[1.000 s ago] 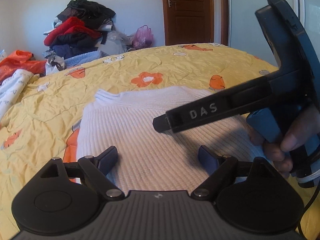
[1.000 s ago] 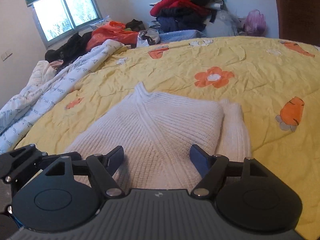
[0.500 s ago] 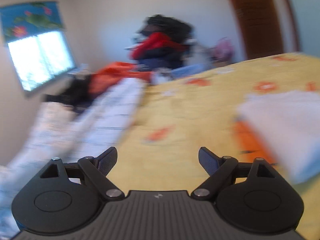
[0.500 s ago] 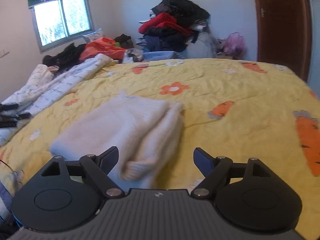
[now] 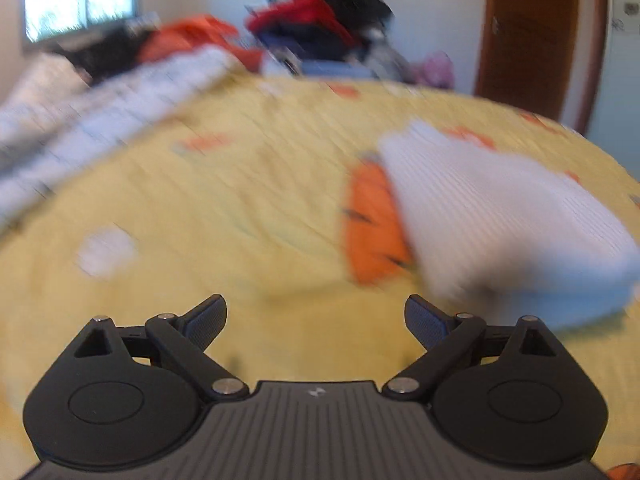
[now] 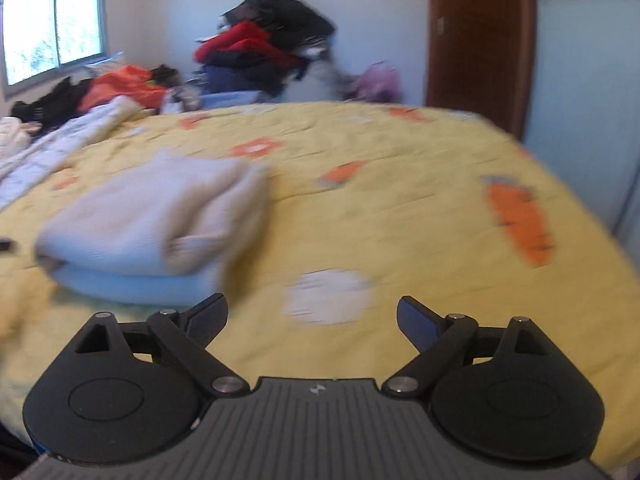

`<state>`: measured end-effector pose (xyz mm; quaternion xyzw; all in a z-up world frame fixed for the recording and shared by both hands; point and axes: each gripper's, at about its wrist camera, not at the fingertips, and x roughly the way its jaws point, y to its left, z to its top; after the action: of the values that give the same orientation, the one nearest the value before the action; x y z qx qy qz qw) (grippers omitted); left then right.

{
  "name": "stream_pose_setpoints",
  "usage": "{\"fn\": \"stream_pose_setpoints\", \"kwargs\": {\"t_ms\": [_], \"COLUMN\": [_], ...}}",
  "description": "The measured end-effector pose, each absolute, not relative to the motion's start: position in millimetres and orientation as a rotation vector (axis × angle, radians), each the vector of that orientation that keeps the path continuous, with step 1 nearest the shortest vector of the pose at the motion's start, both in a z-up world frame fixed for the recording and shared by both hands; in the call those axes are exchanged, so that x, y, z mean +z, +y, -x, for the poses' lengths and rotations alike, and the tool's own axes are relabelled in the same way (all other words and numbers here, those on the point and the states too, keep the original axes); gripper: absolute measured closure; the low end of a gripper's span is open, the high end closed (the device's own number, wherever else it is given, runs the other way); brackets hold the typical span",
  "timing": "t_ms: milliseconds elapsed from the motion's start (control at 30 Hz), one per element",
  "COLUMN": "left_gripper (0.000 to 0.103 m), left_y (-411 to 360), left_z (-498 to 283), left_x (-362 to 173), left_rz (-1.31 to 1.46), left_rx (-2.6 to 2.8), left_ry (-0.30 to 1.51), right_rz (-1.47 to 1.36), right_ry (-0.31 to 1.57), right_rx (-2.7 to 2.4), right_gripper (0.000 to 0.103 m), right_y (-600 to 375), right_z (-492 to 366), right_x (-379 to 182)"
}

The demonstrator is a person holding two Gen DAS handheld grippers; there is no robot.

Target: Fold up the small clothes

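The sweater [image 6: 160,216] at left of the right wrist view is a ribbed white knit, soft and matt; in the left wrist view it [image 5: 500,208] sits at right, blurred. The bedspread [image 6: 400,216] is yellow printed cloth, lightly creased and dull. The left gripper [image 5: 316,322] and the right gripper [image 6: 312,320] at the bottom of their frames look like matt black plastic with a ridged grey body and small shiny metal pins. The door [image 6: 476,40] at upper right is brown wood with a faint sheen. The clothes pile [image 6: 264,52] is mixed cloth.
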<state>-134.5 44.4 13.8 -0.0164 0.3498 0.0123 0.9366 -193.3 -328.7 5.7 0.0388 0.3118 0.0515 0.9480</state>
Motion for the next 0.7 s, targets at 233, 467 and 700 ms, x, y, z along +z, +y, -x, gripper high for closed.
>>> {"fn": "stream_pose_setpoints", "kwargs": {"t_ms": [233, 467, 700], "left_gripper": [0.006, 0.0, 0.0], "left_y": [-20, -10, -13], "left_z": [128, 129, 139], "left_x": [-12, -17, -13], "left_rz": [-0.11, -0.029, -0.02], "left_rx": [-0.009, 0.002, 0.005], "left_ry": [0.691, 0.696, 0.736], "right_rz": [0.086, -0.033, -0.087], "right_ry": [0.76, 0.79, 0.69], "right_rx": [0.094, 0.055, -0.065], "right_gripper": [0.002, 0.0, 0.001], "right_y": [-228, -211, -201], "right_z": [158, 144, 162], "right_x": [-12, -34, -45]}}
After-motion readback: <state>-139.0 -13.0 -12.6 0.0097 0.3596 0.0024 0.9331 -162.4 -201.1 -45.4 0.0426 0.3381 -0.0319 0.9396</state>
